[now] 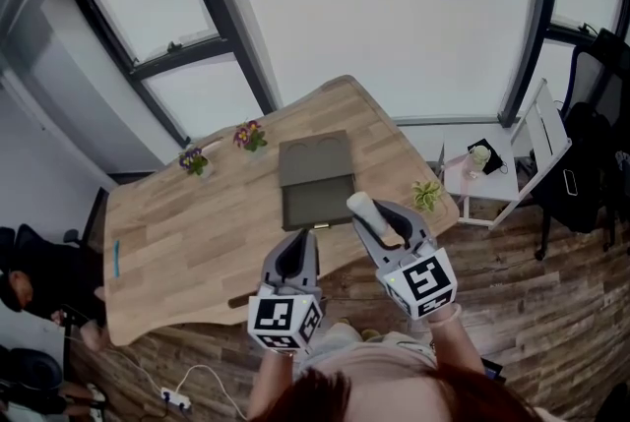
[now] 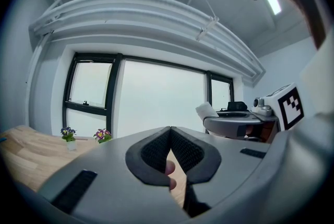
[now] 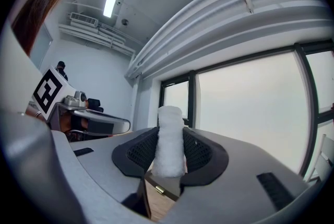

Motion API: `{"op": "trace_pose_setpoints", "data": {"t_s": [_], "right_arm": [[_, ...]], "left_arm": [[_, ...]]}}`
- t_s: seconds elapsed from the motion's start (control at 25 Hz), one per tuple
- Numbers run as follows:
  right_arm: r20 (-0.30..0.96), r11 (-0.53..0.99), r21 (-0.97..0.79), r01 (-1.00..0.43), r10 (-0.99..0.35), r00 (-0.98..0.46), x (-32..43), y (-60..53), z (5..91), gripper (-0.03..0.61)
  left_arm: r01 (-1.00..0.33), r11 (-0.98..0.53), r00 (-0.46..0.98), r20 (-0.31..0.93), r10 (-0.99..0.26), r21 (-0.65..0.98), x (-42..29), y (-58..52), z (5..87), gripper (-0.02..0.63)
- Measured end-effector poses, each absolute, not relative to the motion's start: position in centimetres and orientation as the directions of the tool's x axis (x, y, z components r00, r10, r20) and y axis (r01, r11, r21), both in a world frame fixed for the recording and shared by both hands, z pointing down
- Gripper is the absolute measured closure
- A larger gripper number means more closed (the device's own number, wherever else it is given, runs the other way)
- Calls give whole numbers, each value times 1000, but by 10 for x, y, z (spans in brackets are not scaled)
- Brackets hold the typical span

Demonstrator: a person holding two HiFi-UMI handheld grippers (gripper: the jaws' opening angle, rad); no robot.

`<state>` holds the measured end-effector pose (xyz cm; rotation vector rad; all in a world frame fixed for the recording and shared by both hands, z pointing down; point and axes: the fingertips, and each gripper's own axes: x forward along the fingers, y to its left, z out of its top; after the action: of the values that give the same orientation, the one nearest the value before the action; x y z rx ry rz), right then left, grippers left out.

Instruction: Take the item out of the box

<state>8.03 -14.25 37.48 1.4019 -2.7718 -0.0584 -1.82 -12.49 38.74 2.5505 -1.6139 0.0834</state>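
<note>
The right tongs (image 1: pixel 377 221) pinch a white roll (image 3: pixel 169 139) of fluffy, towel-like material. Both dark ribbed pads press on its lower half, and the roll stands upright with its rounded top above the jaw tips. In the head view the roll sits at 5 o'clock from the box (image 1: pixel 319 204), over the box's near right corner and out of its cavity. In the right gripper view, a dark edge of the box with a small brass-coloured fitting shows just below the roll.

The left tongs (image 2: pixel 170 134) are pressed together, tip against tip, with nothing between the pads. A fingertip shows through the gap behind them. They hang at 6 o'clock from the box, just beside the right tongs and over the near edge of the worktop (image 1: pixel 197 233).

The box is flat and olive-grey and lies open in the middle of the wooden worktop. Its lid (image 1: pixel 315 160) is folded back toward 12 o'clock and shows two round dimples along its far edge.

Each of the tongs carries a white cube printed with black square marker patterns, the left one (image 1: pixel 283 320) and the right one (image 1: pixel 421 280). These are codes, not letters.

Two small pots of purple and yellow flowers (image 1: pixel 193 159) (image 1: pixel 250 136) stand at 10 and 11 o'clock from the box. A blue pen (image 1: pixel 116 259) lies at 8 o'clock near the worktop's left edge, and a small green plant (image 1: pixel 426 195) sits at 3 o'clock by the right edge.
</note>
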Motion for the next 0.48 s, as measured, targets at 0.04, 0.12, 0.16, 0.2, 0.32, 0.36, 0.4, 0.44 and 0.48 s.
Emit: {"op": "trace_pose_setpoints", "data": {"t_s": [0.04,0.12,0.16,0.2,0.32,0.36,0.4,0.44,0.48], "right_arm": [[7,590,49,-806,-807,-590,79,-144,375,448],[0,585,53,-809,-811,-586,77,-146,373,448],[1,582,52,-812,-813,-582,75,-147,372,448],[5,578,48,-814,-815,-579,74,-147,371,448],[8,574,29,-818,-819,-574,67,-147,371,448],[9,573,25,-819,-820,-573,65,-147,371,448],[12,570,24,-821,-821,-570,63,-147,371,448],[16,567,23,-823,-824,-567,61,-147,371,448],[19,565,22,-825,-825,-565,59,-148,371,448]], "left_arm": [[-902,-426,432,112,-895,74,-19,-126,387,613],[-899,-432,438,113,-892,75,-22,-128,387,614],[-897,-435,441,114,-890,76,-24,-129,386,614],[-896,-438,444,115,-888,77,-25,-129,386,614],[-891,-448,454,116,-883,81,-31,-130,385,614],[-889,-451,458,116,-881,83,-34,-131,384,614],[-887,-455,462,116,-879,84,-35,-131,384,614],[-885,-459,466,116,-877,86,-37,-132,384,614],[-882,-463,471,117,-874,87,-38,-133,384,614]]}}
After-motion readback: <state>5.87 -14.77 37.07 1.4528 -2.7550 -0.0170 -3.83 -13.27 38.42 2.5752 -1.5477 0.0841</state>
